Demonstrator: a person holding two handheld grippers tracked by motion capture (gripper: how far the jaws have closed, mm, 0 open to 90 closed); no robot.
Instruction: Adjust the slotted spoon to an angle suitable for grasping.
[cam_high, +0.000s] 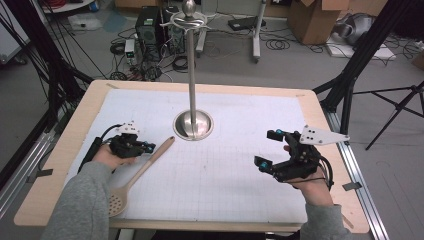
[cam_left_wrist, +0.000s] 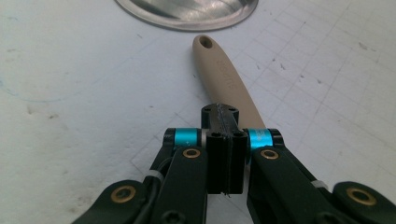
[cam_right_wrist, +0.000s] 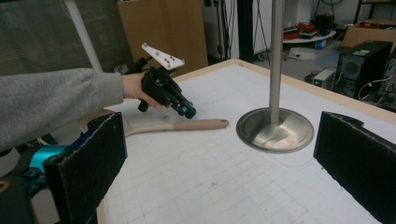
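Note:
A beige slotted spatula lies on the white gridded mat, its handle end pointing toward the metal stand's round base. My left gripper is shut, jaws pressed together with nothing between them. Its tip hovers just over the spatula handle, partway along it; I cannot tell whether it touches. The left gripper slants down at the spatula in the right gripper view. My right gripper is held open at the mat's right side, its wide pads empty and facing the stand.
The stand's pole rises from the base to a hooked ring at the top. The mat covers a wooden table. Tripods, cables and boxes stand on the floor beyond.

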